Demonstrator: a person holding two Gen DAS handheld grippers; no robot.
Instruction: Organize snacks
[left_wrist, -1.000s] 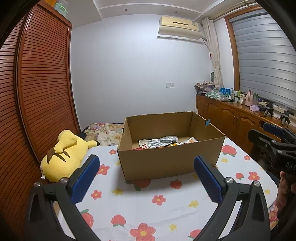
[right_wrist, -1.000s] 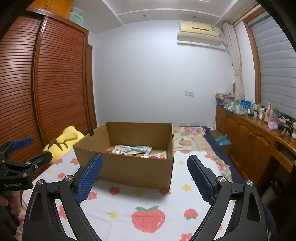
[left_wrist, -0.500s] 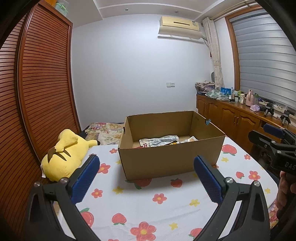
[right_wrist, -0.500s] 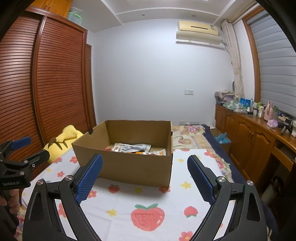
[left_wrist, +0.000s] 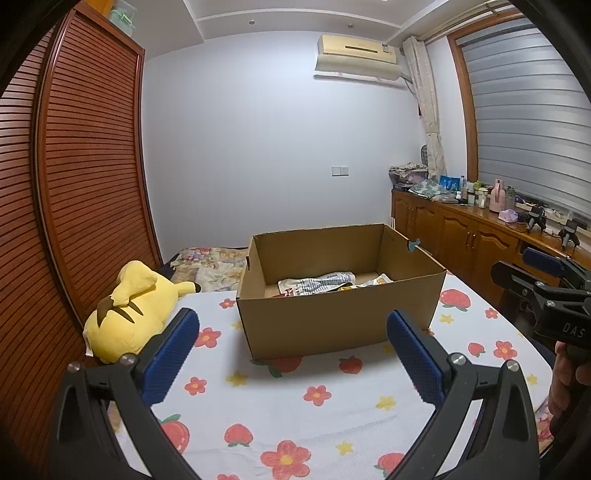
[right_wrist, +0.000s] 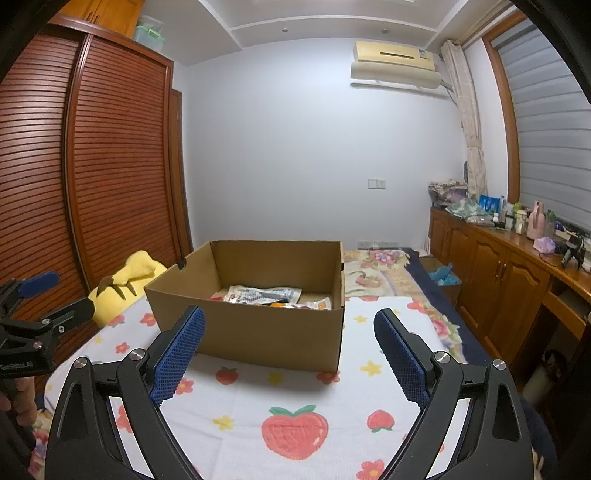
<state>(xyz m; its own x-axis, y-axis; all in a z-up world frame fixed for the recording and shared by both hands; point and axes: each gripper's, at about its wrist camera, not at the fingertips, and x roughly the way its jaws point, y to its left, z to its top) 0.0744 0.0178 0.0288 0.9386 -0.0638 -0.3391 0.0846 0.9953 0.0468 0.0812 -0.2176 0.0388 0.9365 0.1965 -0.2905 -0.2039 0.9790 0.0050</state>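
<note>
Snack packets (left_wrist: 320, 284) lie inside the open brown cardboard box (left_wrist: 332, 321) on the white cloth with strawberries and flowers (left_wrist: 295, 398). No loose snack shows outside, so the task looks nearly finished. Left gripper (left_wrist: 293, 354) and right gripper (right_wrist: 290, 354) are both wide open and empty.

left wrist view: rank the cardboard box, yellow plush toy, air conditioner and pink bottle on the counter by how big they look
1. cardboard box, clearly largest
2. yellow plush toy
3. air conditioner, close to the plush in apparent size, and farther away, so that order is unsure
4. pink bottle, smallest
</note>
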